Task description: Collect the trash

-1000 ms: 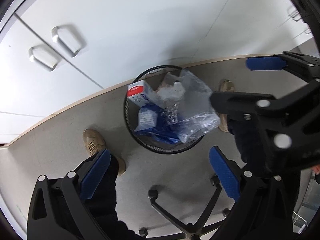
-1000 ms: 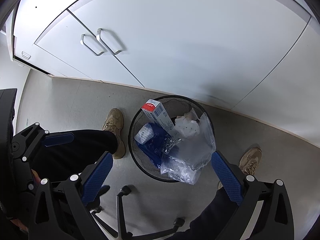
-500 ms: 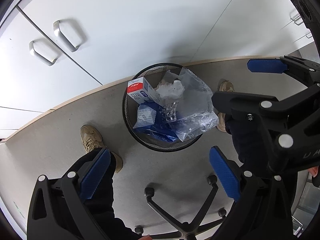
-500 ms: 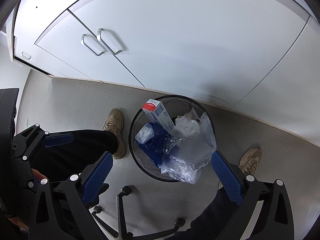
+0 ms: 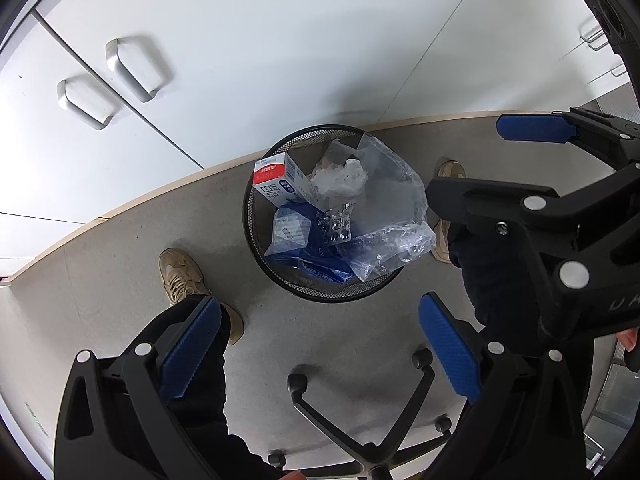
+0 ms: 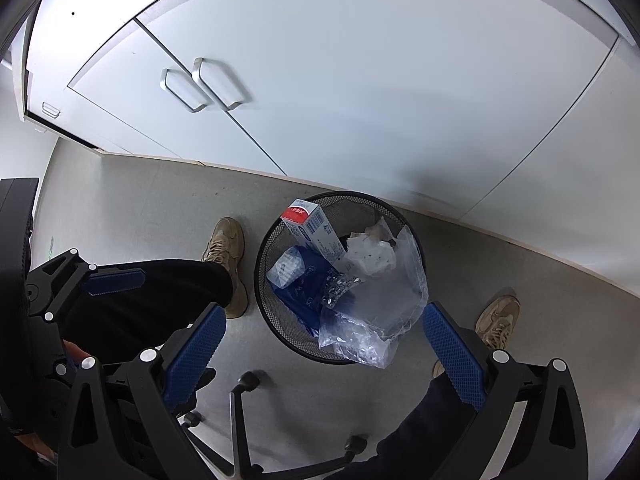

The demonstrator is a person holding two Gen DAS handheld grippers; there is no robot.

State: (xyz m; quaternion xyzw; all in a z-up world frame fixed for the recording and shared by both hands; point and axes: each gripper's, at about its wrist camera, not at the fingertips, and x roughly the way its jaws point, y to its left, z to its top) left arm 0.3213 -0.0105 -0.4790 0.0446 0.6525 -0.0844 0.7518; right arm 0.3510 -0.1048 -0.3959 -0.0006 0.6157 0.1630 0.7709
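Right now both your left gripper (image 5: 316, 348) and right gripper (image 6: 320, 340) hang with jaws wide apart and empty, high above the bin (image 6: 267, 312) that stands on the floor between your shoes, just before the cabinet (image 6: 360, 80). Nearest you, the clear bag (image 6: 384, 308) spills over the rim; it looks light, soft and slippery, so pinch a bunched fold, not a flat sheet. Farther in, the carton (image 6: 312, 228) leans upright and looks stiff and light; take it across its narrow faces.
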